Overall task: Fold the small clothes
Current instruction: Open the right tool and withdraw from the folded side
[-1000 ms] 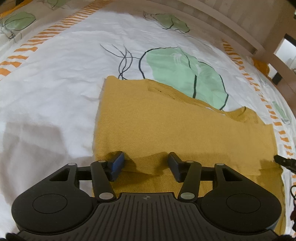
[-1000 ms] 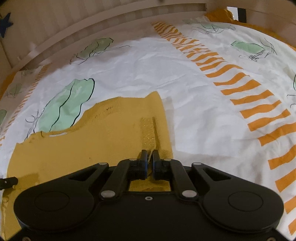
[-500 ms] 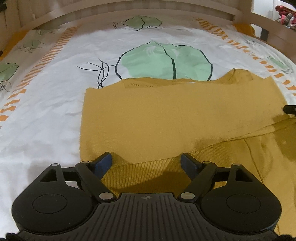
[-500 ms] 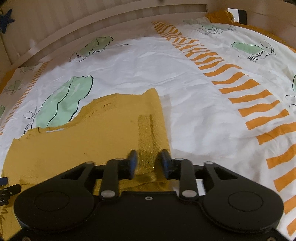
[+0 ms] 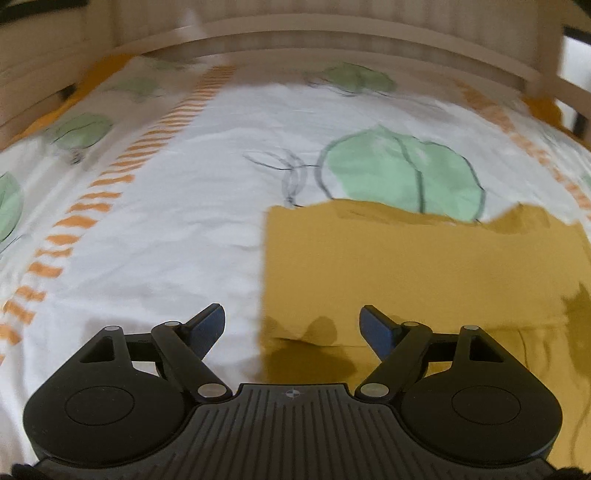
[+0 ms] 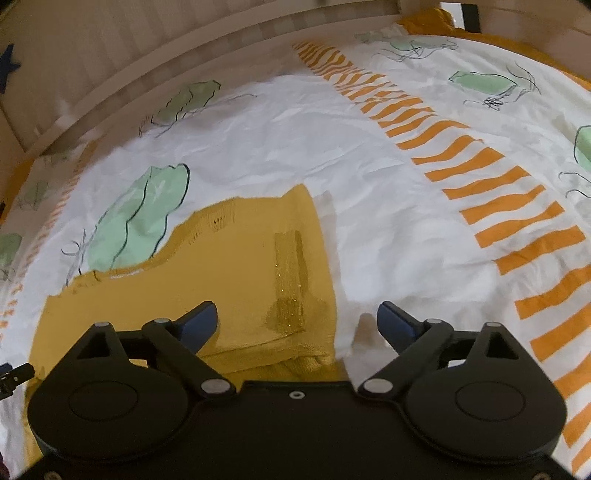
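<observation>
A mustard-yellow knit garment [image 5: 424, 273] lies flat on the bed, folded over on itself, with a fold edge near its front. In the right wrist view the garment [image 6: 229, 273] shows a glittery strip [image 6: 290, 277] near its right edge. My left gripper [image 5: 291, 323] is open and empty, straddling the garment's left edge just above the cloth. My right gripper [image 6: 297, 319] is open and empty over the garment's right front corner. A tip of the left gripper shows at the far left of the right wrist view [image 6: 14, 373].
The bed sheet [image 5: 166, 240] is white with green leaf prints and orange striped bands [image 6: 480, 177]. A wooden bed rail [image 5: 332, 40] curves along the far side. More yellow cloth [image 6: 424, 18] lies at the far right corner.
My right gripper opened and let go of the garment's right edge. My left gripper opened wider, released the cloth and shifted left to the garment's left edge. The folded layer now lies flat.
</observation>
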Available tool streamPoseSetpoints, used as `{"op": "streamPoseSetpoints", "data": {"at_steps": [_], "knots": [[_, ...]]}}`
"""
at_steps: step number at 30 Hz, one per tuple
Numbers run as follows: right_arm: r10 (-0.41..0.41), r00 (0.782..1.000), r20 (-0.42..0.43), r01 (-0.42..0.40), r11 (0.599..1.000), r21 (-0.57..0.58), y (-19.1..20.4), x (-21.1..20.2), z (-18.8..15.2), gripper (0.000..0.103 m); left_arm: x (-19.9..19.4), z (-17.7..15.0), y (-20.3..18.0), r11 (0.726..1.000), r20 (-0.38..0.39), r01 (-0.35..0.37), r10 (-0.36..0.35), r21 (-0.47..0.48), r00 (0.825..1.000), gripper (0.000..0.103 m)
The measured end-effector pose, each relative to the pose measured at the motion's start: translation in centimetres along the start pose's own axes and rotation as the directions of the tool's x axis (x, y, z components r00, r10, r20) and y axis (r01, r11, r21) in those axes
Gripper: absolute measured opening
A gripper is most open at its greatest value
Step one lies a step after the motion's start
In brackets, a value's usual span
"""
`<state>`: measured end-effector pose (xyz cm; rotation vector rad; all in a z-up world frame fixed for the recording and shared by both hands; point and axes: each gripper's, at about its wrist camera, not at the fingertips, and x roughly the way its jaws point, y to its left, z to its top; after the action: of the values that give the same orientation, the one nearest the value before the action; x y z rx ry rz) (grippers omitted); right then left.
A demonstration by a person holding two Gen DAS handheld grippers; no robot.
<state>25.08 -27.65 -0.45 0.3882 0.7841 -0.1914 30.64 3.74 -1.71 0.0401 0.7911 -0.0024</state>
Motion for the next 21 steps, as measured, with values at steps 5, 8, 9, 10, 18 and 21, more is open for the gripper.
{"op": "streamPoseSetpoints", "data": {"at_steps": [5,8,9,10,18,21], "knots": [[0.031,1.000,-0.001,-0.031,0.999,-0.017,0.5,-0.9,0.0,0.102,0.1,0.2,1.0,0.998,-0.080,-0.018,0.014,-0.058,0.997,0.080],[0.052,0.999,-0.015,-0.053,0.998,-0.038,1.0,-1.3,-0.2,0.102,-0.2,0.1,1.5,0.997,-0.096,-0.003,-0.005,-0.081,0.995,0.080],[0.055,0.998,-0.015,-0.056,0.997,-0.043,1.1,-1.4,-0.2,0.102,-0.4,0.1,1.6,0.996,-0.096,-0.002,-0.006,-0.085,0.995,0.080],[0.059,0.998,-0.016,-0.060,0.997,-0.049,1.3,-1.6,-0.3,0.102,-0.7,0.0,1.7,0.996,-0.095,-0.001,-0.007,-0.088,0.995,0.080],[0.087,0.996,-0.020,-0.089,0.993,-0.078,1.9,-2.7,-0.7,0.102,-1.6,-0.5,1.2,0.998,-0.105,0.032,-0.038,-0.058,0.994,0.080],[0.096,0.995,-0.019,-0.098,0.992,-0.085,2.0,-3.2,-0.7,0.102,-1.8,-0.7,1.2,0.998,-0.112,0.037,-0.043,-0.054,0.993,0.080]]}}
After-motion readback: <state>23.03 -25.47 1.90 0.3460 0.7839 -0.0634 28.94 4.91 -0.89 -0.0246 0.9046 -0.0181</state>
